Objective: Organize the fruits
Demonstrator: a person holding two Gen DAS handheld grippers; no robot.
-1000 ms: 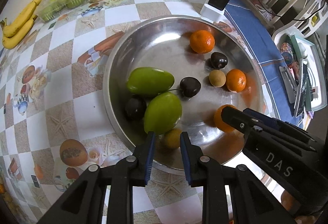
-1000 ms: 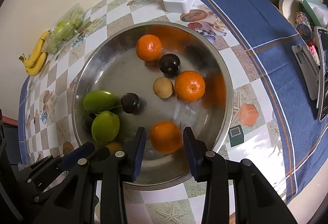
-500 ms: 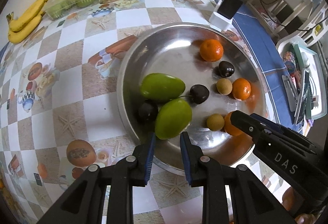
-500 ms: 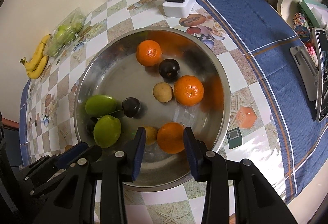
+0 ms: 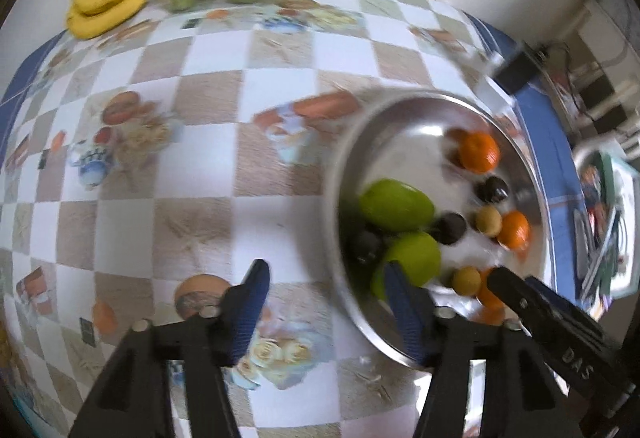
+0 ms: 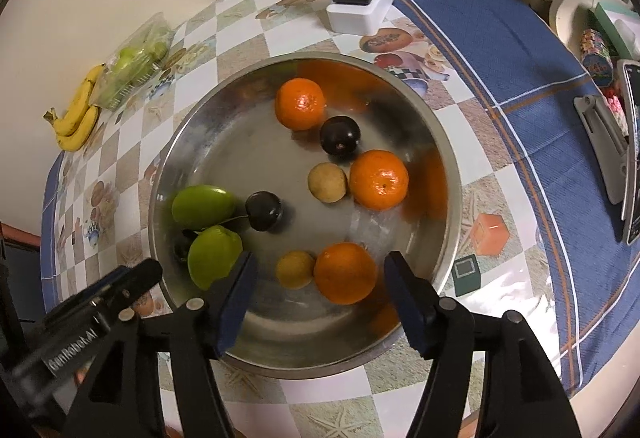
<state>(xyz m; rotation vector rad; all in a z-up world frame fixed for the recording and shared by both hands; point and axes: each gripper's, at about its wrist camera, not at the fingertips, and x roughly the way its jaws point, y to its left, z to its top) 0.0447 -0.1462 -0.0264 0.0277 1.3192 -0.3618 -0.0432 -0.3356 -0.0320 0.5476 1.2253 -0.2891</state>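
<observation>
Both tools stand spread wide and hold nothing: the right tool (image 6: 318,294) hangs over the near rim of the steel bowl (image 6: 200,141), and the left tool (image 5: 326,298) sits over the bowl's left edge, one finger above the patterned table (image 5: 200,173), the other above the fruit. Between the right tool's fingers lie an orange (image 6: 345,272) and, touching its left side, a small yellowish fruit (image 6: 295,269). Farther in, a second orange (image 6: 379,179) touches a tan round fruit (image 6: 327,182), with a dark plum (image 6: 339,135) and a third orange (image 6: 299,103) beyond. On the bowl's left side two green mangoes (image 6: 203,206) lie together, a dark stemmed fruit (image 6: 263,211) beside them and another dark one half hidden behind. Well apart, by the wall, a clear bag of green fruit (image 6: 134,67) lies next to bananas (image 6: 78,115). A black charger on a white block (image 6: 362,13) stands past the bowl.
</observation>
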